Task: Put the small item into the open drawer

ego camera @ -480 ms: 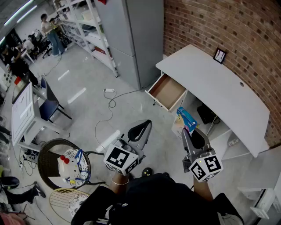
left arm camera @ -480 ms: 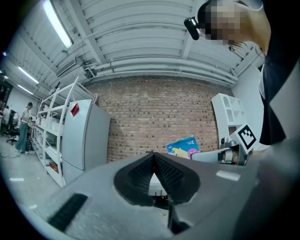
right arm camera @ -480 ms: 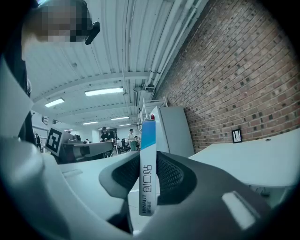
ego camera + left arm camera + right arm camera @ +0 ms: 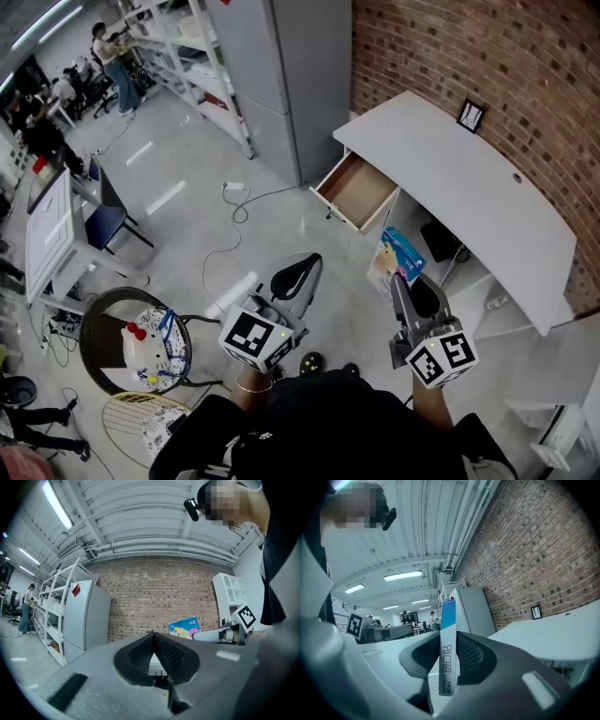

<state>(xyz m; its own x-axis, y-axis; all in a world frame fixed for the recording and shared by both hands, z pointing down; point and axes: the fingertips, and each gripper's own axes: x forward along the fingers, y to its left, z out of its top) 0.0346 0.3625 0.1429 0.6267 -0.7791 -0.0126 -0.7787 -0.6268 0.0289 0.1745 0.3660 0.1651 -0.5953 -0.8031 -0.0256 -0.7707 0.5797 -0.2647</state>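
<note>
person in a black top, left gripper and right gripper both dark grey, rounded shells, ribbed black pads inside the jaws, each carrying a white cube with black square markers, left cube, right cube

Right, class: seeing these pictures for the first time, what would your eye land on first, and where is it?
The blue-and-white box clamped upright in the right gripper, low at the head view's right, stands out most. Just beyond it an open drawer juts out, seemingly empty, from the white desk along the brick wall. The left gripper, shut on nothing, sits lower left.
</note>
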